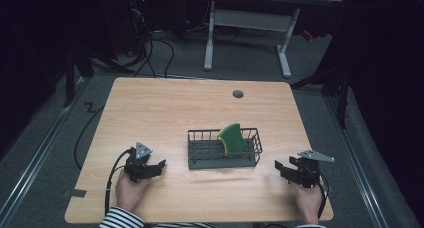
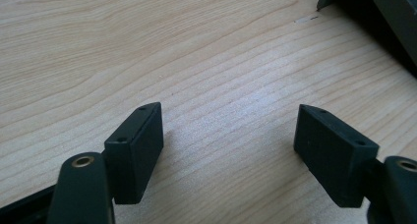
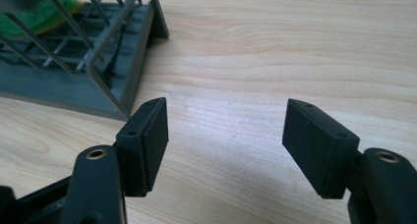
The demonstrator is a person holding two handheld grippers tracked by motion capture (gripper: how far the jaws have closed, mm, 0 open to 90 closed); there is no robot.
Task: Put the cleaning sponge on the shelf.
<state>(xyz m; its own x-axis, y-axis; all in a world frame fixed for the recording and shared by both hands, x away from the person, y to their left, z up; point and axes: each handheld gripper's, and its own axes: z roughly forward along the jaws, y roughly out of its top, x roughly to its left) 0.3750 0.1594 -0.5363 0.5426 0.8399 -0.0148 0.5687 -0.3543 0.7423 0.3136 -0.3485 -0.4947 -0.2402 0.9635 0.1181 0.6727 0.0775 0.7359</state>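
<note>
A green sponge (image 1: 232, 137) leans upright inside a grey wire basket (image 1: 200, 158) at the middle of the wooden table. My left gripper (image 1: 159, 166) rests low on the table left of the basket, its jaws wide apart over bare wood in the left gripper view (image 2: 228, 135). My right gripper (image 1: 280, 167) sits low to the right of the basket, also open with nothing between its jaws (image 3: 226, 130). In the right gripper view the basket (image 3: 74, 94) corner lies just beyond the left jaw, with a bit of sponge (image 3: 42, 15) inside.
The table (image 1: 165, 108) has a round grey grommet (image 1: 238, 94) near its far edge. Cables trail from both grippers off the near edge. A white desk frame (image 1: 247, 33) stands on the floor beyond the table.
</note>
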